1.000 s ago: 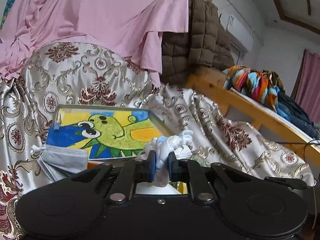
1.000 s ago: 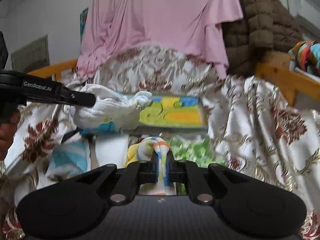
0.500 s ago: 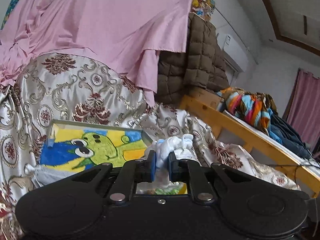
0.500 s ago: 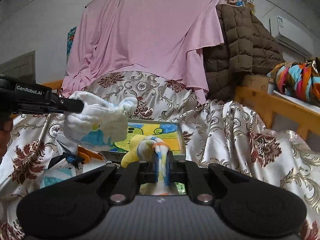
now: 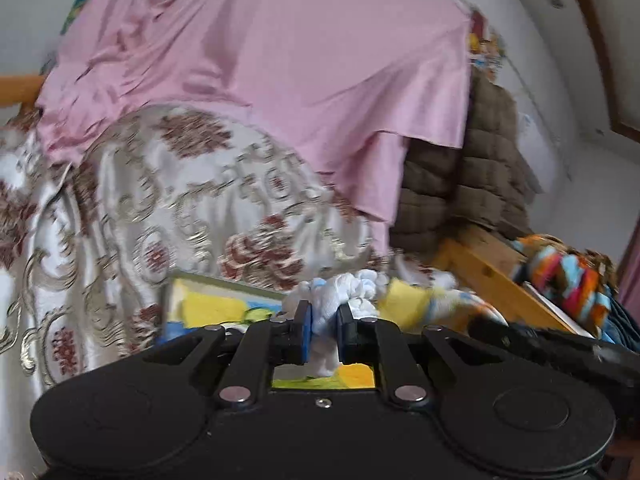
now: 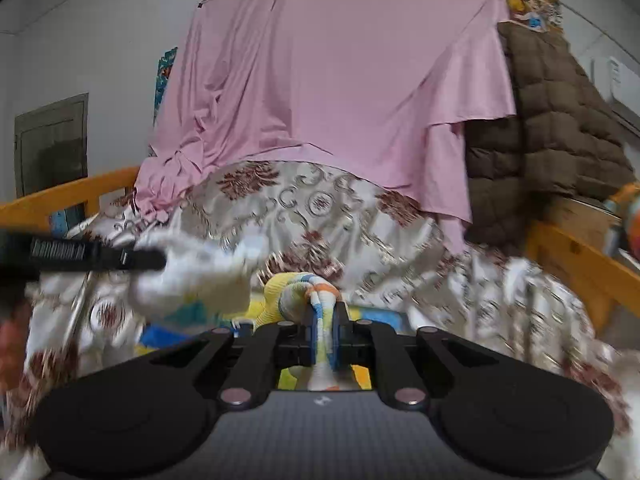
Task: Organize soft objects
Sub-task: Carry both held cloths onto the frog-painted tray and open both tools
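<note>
My left gripper (image 5: 323, 330) is shut on a white sock with light blue marks (image 5: 340, 288) and holds it up in the air. It also shows, blurred, in the right wrist view (image 6: 192, 280), hanging from the left gripper (image 6: 158, 259). My right gripper (image 6: 323, 338) is shut on a yellow sock with blue, white and orange stripes (image 6: 298, 294). That sock also shows in the left wrist view (image 5: 424, 304), just right of the white sock.
A box with a yellow, blue and green cartoon lid (image 5: 216, 308) lies below on the floral satin cover (image 5: 160, 216). A pink sheet (image 6: 340, 80) and a brown quilt (image 6: 552, 120) hang behind. A wooden bed rail (image 5: 488, 276) runs at the right, with colourful cloth (image 5: 568, 280) on it.
Both grippers have risen and tilted up with their socks still held. The lid has sunk low in both views. The two socks have come closer together.
</note>
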Tool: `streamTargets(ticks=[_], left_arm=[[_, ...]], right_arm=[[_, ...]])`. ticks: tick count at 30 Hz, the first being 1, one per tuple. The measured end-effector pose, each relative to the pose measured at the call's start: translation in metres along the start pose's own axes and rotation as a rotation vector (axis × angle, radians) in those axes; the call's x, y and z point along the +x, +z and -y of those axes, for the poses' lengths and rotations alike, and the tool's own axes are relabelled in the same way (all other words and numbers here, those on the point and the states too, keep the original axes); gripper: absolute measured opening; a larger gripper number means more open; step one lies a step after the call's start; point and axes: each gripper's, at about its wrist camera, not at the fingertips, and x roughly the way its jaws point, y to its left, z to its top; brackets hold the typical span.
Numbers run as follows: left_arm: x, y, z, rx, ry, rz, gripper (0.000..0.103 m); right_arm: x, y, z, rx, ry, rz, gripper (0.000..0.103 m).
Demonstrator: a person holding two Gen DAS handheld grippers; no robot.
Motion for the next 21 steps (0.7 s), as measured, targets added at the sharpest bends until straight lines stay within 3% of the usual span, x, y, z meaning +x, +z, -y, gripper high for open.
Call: streamTargets(ticks=[10,21], left_arm=[[0.043,0.002,-0.058,-0.119,0.104,-0.082,0.013],[0.076,-0.022,-0.060,-0.049,0.110,-0.261,0.018]], right_arm=[[0.133,0.028,-0.042,0.092,0.073,-0.133,0.008],[0.173,0.003,-0.044,0.031,0.020,-0.272,0.009]])
